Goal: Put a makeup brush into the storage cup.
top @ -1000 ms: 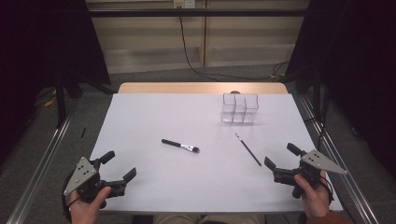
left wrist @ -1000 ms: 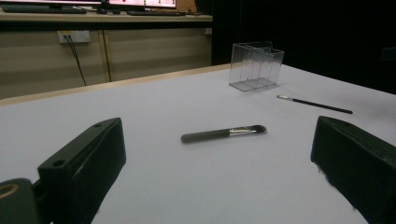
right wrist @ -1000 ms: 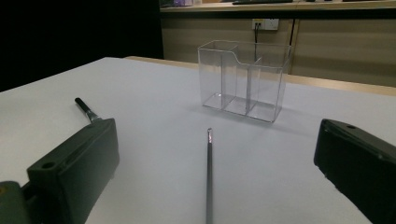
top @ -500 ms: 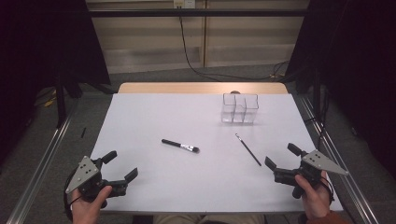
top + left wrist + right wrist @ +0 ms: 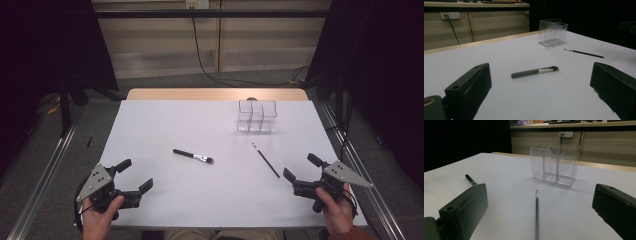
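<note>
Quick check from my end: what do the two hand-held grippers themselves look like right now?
Both match: the left hand-held gripper and right hand-held gripper have black bodies with two blocky black jaws and a grey three-cornered plate with small dark holes. A reddish sleeve edge shows at the right wrist.

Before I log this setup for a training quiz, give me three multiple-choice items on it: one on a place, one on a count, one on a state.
1. Where does the thin brush lie?
A. inside the clear organizer
B. on the table, between the organizer and the right gripper
C. in the left gripper

2. How many brushes lie on the table?
A. one
B. two
C. four

3. How do the jaws of the left gripper stand?
A. open, holding nothing
B. shut on the thick brush
C. shut on the organizer

Key: 1 B, it lies flat in front of the clear organizer, ahead of the right gripper. 2 B, the thick brush and the thin one. 3 A, the left gripper view shows bare table between the spread jaws.
</note>
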Tool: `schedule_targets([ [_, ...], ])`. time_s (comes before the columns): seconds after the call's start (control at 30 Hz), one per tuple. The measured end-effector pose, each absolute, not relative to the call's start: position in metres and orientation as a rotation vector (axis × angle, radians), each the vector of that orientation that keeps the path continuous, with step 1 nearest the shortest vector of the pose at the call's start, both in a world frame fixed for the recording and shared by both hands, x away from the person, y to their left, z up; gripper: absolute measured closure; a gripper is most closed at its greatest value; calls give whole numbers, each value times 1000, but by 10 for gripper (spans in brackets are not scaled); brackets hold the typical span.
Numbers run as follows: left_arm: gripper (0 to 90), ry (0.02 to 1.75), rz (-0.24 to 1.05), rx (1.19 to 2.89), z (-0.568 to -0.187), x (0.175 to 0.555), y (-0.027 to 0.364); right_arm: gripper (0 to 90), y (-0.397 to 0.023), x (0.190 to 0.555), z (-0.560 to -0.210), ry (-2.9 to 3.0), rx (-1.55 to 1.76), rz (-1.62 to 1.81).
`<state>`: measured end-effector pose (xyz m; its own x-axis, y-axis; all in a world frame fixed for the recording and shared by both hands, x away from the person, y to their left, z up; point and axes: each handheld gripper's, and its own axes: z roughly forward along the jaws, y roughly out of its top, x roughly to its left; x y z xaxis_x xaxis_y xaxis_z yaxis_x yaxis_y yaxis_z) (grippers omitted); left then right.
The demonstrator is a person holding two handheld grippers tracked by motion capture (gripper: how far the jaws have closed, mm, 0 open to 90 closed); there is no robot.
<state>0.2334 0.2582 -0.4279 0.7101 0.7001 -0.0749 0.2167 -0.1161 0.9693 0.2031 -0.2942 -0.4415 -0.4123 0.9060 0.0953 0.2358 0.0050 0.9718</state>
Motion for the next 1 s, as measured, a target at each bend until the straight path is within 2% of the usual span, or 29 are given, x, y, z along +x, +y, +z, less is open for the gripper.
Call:
schedule_targets([
  [1.0, 36, 615, 413, 1730, -417, 258, 216, 0, -290, 204, -441, 1709, 1155, 1459],
])
